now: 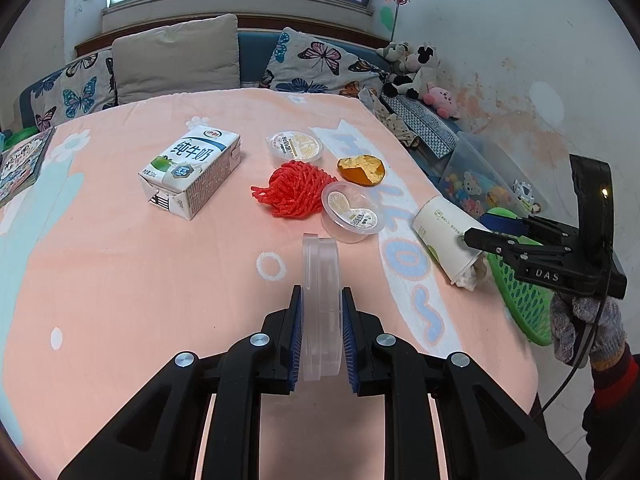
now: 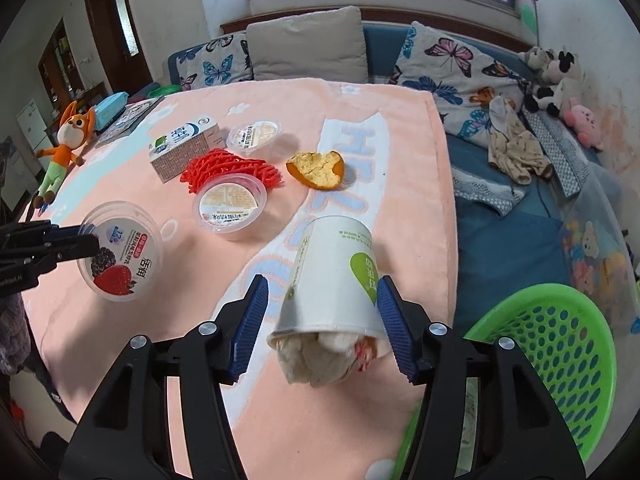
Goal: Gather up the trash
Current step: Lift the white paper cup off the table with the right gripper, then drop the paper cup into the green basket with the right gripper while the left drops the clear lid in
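The white paper cup with a green label [image 2: 334,276], stuffed with crumpled tissue at its mouth, lies on its side near the right edge of the table, mouth toward us, just beside the green perforated plastic basket [image 2: 560,360] that sits off that edge. Our right tongs [image 2: 322,324] straddle it half open; the blue pads stand either side of the cup wall, the right one at or very near the rim, the left one apart, so nothing is gripped yet. We judge the step is best done by centring the cup between the pads and closing gently, since thin paper will buckle and the tissue could spill out when tipped.

Our left tongs [image 1: 320,338] are narrow, clamped on a clear round plastic lidded tub with a berry label [image 2: 120,254], held edge-up above the peach blanket-covered table [image 1: 140,300].

Both tongs slope steeply downward; a gloved hand [image 1: 584,328] carries the right one.
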Tool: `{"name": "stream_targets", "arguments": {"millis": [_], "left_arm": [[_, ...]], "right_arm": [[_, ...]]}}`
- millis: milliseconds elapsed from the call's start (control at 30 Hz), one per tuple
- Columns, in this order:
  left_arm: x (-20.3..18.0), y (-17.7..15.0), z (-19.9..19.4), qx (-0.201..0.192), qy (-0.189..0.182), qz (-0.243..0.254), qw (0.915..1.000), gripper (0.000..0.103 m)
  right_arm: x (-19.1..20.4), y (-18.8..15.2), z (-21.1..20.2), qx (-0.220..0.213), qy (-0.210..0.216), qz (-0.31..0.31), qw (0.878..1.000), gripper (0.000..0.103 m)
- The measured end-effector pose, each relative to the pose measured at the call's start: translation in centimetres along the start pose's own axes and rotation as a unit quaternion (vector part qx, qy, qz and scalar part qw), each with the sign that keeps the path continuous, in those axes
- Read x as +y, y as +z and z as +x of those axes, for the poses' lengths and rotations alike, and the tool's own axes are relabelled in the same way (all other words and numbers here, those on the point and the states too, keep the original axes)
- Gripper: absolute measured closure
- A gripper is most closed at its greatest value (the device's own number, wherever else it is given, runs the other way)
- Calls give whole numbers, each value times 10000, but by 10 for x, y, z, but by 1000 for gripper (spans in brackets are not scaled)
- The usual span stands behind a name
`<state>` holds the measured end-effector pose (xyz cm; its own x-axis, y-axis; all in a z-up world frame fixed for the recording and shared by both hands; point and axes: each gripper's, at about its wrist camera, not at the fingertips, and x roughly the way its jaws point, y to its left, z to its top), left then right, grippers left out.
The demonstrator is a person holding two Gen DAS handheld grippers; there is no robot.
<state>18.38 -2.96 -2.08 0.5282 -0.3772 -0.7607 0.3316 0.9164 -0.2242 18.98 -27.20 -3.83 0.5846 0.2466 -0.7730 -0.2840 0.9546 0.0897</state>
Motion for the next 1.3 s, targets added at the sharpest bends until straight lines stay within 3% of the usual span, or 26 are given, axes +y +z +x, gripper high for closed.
{"name": "stream_targets", "arguments": {"millis": [200, 400, 433, 500, 567, 800, 1033, 1300], "left_arm": [[0, -1, 1, 2, -10, 2, 10000, 85], [0, -1, 0, -5, -21, -8, 10000, 85], [0, -1, -1, -1, -27, -7, 10000, 85], [0, -1, -1, 3, -36, 0, 10000, 85], [1, -1, -1, 2, -44, 4, 10000, 85], [-2, -1, -2, -26, -37, -17, 10000, 85], [-12, 1, -13, -137, -133, -6, 9998, 85], [-37, 15, -31, -314, -447, 172, 9984, 85]], "right_arm": [[-14, 15, 11, 215, 260, 299, 9990, 32], [-20, 37, 54, 971, 358, 389, 9939, 32], [-20, 38, 58, 1068, 359, 372, 9929, 32], [-19, 40, 66, 1247, 322, 308, 9912, 47], [-17, 40, 64, 1265, 288, 236, 9913, 47], [-4, 31, 9, 402, 224, 163, 9988, 47], [7, 15, -42, -471, 193, 261, 9984, 47], [-7, 8, -93, -1030, 237, 618, 9925, 47]]}}
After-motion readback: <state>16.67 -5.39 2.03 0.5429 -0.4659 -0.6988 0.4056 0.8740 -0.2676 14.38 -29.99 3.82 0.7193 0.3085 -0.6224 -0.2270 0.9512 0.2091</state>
